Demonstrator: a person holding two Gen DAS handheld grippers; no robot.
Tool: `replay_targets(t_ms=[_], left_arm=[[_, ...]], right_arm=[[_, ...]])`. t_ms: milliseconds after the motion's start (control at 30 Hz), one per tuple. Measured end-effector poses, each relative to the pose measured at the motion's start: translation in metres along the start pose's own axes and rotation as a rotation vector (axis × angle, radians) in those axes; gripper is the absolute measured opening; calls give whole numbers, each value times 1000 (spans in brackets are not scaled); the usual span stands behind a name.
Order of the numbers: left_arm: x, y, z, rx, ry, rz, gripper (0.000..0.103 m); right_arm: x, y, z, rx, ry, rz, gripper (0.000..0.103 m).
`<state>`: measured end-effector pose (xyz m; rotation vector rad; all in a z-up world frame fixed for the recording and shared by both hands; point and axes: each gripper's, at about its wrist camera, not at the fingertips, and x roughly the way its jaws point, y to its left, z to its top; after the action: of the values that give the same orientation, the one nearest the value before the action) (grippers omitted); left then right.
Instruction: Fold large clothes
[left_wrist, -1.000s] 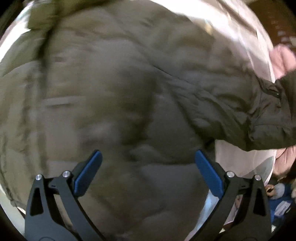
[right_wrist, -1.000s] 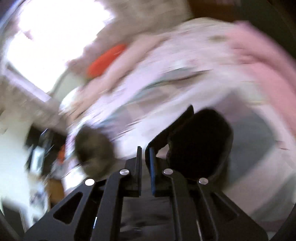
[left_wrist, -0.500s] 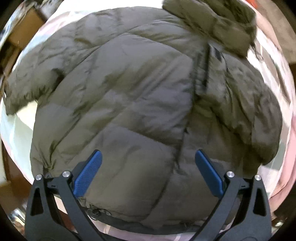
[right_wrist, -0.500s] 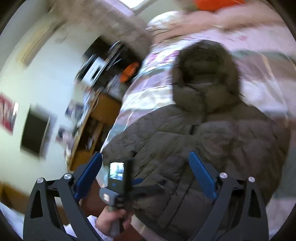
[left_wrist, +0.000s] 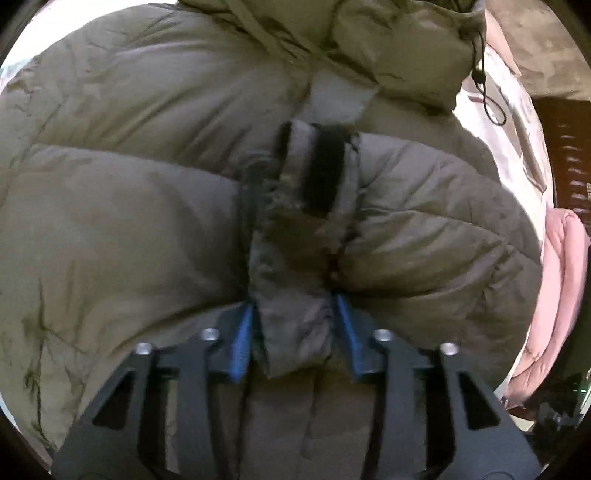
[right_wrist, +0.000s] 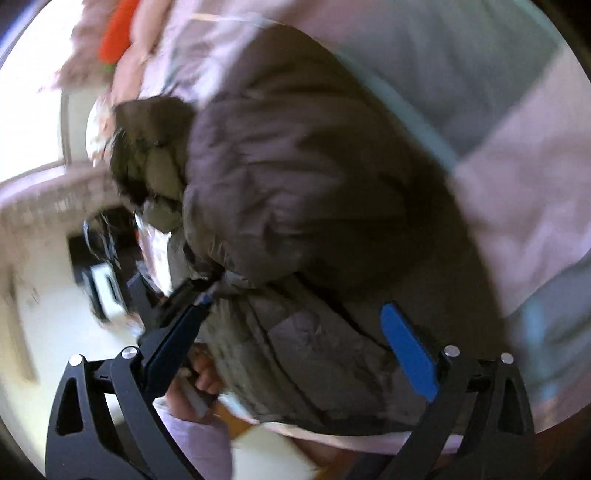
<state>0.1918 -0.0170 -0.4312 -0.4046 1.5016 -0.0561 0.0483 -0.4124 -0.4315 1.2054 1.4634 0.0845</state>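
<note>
An olive puffer jacket (left_wrist: 129, 203) lies spread on a bed, its hood (left_wrist: 388, 44) at the top. A sleeve cuff (left_wrist: 295, 295) with a black strap is folded across the chest. My left gripper (left_wrist: 294, 314) points down at it. Its jaws are closing, and the blue pads press the cuff from both sides. The right wrist view is blurred. There my right gripper (right_wrist: 295, 306) hovers above the jacket (right_wrist: 314, 166), its jaws opening with nothing gripped. The left gripper (right_wrist: 199, 295) and the hand (right_wrist: 203, 373) holding it show at the jacket's left edge.
The jacket rests on a pink and grey bedspread (right_wrist: 517, 184). A pink padded garment (left_wrist: 561, 277) lies at the right side of the bed. The hood's black drawcord (left_wrist: 484, 85) hangs off to the right. Dark furniture (left_wrist: 565, 166) stands beyond the bed.
The left gripper dropped onto the jacket and went from wide open to closed on the sleeve cuff. The right gripper let go of dark fabric, opened wide and swung over the jacket.
</note>
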Motion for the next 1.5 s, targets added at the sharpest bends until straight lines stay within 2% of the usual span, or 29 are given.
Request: replay_targets(t_ms=[33, 100, 133, 200, 267, 300, 333, 433, 467, 500, 567, 633, 700, 733, 767, 833, 867, 933, 1000, 1033, 1067, 1133, 1167, 1233, 1300, 1367, 1433, 1500], left_arm=[[-3, -3, -1, 28, -7, 1, 21], [-8, -11, -6, 72, -28, 45, 20], [-11, -12, -9, 79, -32, 64, 19], [-6, -7, -10, 78, -14, 104, 20], [-1, -8, -11, 96, -2, 120, 23], [0, -11, -11, 105, 1, 119, 27], [2, -16, -12, 114, 8, 112, 32], [11, -34, -19, 140, 29, 93, 36], [14, -42, -24, 159, 34, 114, 36], [17, -48, -30, 176, 35, 144, 37], [24, -50, -31, 186, 30, 183, 39], [22, -45, -24, 133, 31, 152, 42], [4, -44, -17, 129, -21, 174, 50], [-8, -46, -15, 149, -55, 198, 54], [-15, -49, -13, 164, -79, 209, 55], [-23, -61, -3, 183, -108, 197, 66], [-24, -69, 5, 192, -118, 190, 67], [-16, -87, 11, 211, -111, 200, 68], [-9, -91, 16, 215, -99, 196, 68], [-9, -90, 16, 212, -99, 199, 67], [-8, -86, 15, 195, -106, 199, 67], [-15, -83, 11, 151, -139, 153, 67], [-19, -79, 5, 143, -147, 145, 67], [-24, -76, 4, 136, -158, 131, 67], [-36, -76, -1, 153, -172, 89, 68], [-48, -81, -7, 197, -199, 48, 69], [-49, -88, -10, 226, -206, 45, 75], [-29, -100, -6, 236, -173, 68, 76]], right_arm=[[5, -7, 0, 45, 2, 24, 99], [17, -22, 8, 149, -26, 77, 99], [19, -27, 11, 195, -60, 116, 99], [18, -33, 18, 259, -174, 180, 91], [0, -28, 28, 255, -316, 155, 57], [-8, -24, 34, 233, -374, 121, 49], [-14, -22, 40, 220, -406, 99, 36], [-30, -18, 56, 188, -457, 31, 29], [-30, -18, 59, 170, -454, -13, 28], [-26, -20, 61, 165, -436, -49, 28], [-16, -24, 57, 152, -344, -140, 29], [-28, -12, 48, 117, -281, -241, 35], [-50, 16, 36, 5, -347, -340, 62], [-59, 32, 34, -65, -398, -386, 89], [-64, 44, 37, -120, -432, -413, 97], [-59, 73, 48, -265, -462, -453, 99], [-52, 78, 57, -303, -439, -474, 99], [-10, 93, 92, -351, -319, -556, 99], [24, 104, 104, -351, -264, -580, 90], [37, 107, 105, -361, -249, -562, 79], [47, 108, 103, -379, -228, -557, 77], [88, 116, 104, -473, -202, -690, 77], [105, 115, 107, -499, -193, -726, 81], [120, 109, 118, -493, -181, -742, 91], [118, 110, 128, -463, -145, -726, 91], [98, 117, 125, -442, -150, -666, 91], [51, 129, 104, -451, -272, -575, 91], [24, 129, 85, -459, -334, -537, 91]])
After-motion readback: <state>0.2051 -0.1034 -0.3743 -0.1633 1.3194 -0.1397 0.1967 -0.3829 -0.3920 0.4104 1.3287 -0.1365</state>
